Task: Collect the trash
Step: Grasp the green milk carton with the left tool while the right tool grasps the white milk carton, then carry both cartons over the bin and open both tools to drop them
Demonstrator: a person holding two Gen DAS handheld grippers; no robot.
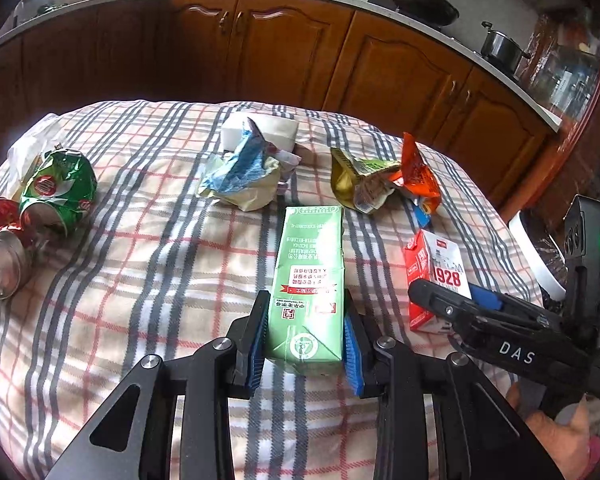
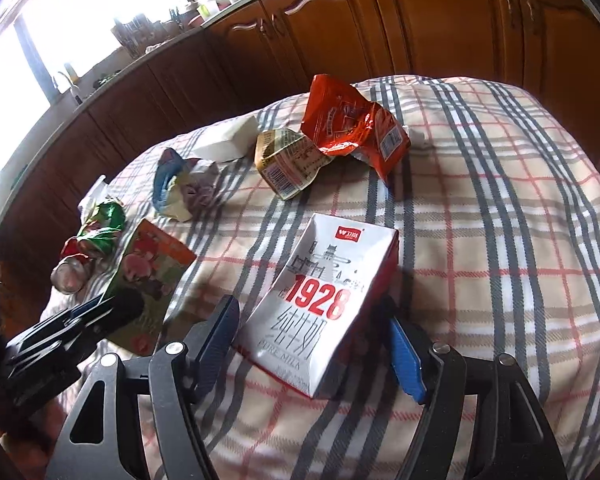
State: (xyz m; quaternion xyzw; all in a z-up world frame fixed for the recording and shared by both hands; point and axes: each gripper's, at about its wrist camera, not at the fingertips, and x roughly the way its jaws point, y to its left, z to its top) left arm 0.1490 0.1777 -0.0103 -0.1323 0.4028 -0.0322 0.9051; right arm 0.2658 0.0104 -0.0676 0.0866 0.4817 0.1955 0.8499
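A green drink carton [image 1: 312, 256] lies flat on the plaid tablecloth [image 1: 160, 280]. My left gripper [image 1: 305, 308] is shut on its near end, with both blue pads against its sides. The right wrist view shows this carton [image 2: 152, 272] at the left, held by the left gripper [image 2: 100, 308]. To its right lies a white and red milk carton [image 1: 424, 264] marked 1928. My right gripper [image 2: 310, 312] stands open around the milk carton [image 2: 328, 280], with a gap at each pad. From the left wrist the right gripper [image 1: 448, 292] appears beside that carton.
Crushed green [image 1: 60, 188] and red [image 1: 4, 248] cans lie at the table's left edge. Further back are a blue and yellow wrapper [image 1: 240, 176], a white block [image 1: 268, 128], a gold pack [image 1: 356, 184] and an orange wrapper [image 1: 416, 176]. A white bin rim [image 1: 536, 256] stands right of the table.
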